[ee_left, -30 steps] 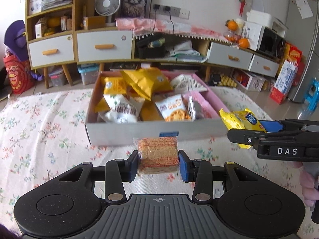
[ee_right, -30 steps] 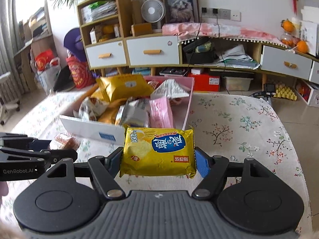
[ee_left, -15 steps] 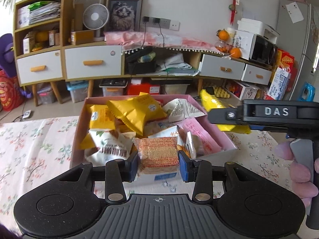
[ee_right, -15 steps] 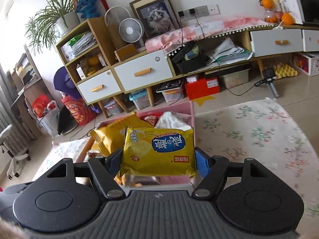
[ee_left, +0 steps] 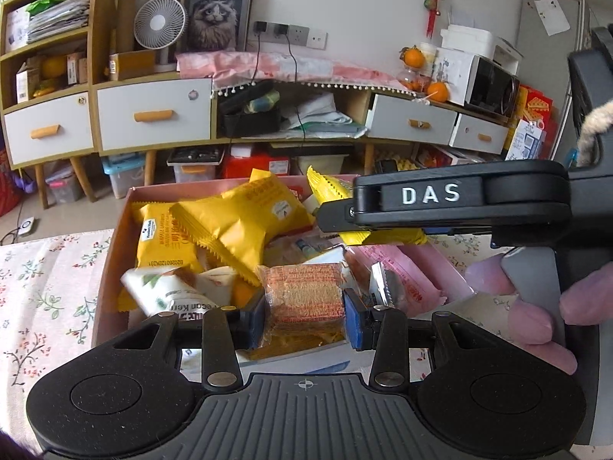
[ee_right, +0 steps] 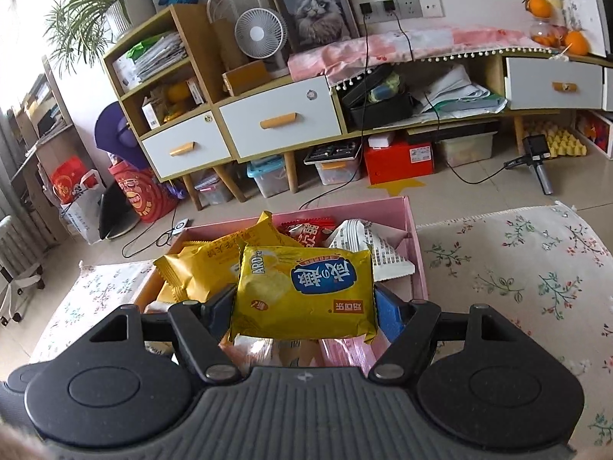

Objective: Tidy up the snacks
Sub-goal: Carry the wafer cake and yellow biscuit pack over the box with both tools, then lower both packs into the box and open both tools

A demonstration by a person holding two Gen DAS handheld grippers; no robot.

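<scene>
Both claws have been carried forward from the tabletop edge and are now being held over the pink box point(ee_left: 115, 253), which a second ago lay well ahead of them. In the left wrist view, the left claw point(ee_left: 304, 312) is being kept pinched on a clear-wrapped orange cracker pack point(ee_left: 302, 299), its blue pads point(ee_left: 352, 322) pressing the pack from both sides above the near end of the box. In the right wrist view, the right claw point(ee_right: 304, 306) is being kept pinched on a yellow chip bag point(ee_right: 304, 291) with a blue label, suspended over the box's middle; from the left camera that claw is being seen side-on as a black bar marked DAS point(ee_left: 429, 195) with the yellow bag edge showing beneath it.

The box is being filled nearly to its rim: several yellow snack packets point(ee_left: 230, 218) are piled toward the far left, a white packet with green leaf print point(ee_left: 161, 291) is lying at the near left, a pink packet point(ee_left: 413, 272) is resting along the right wall, and a red packet point(ee_right: 306, 232) and a white printed packet point(ee_right: 367, 245) are sitting at the far end. The box is resting on a floral-cloth tabletop point(ee_right: 517, 268).
</scene>
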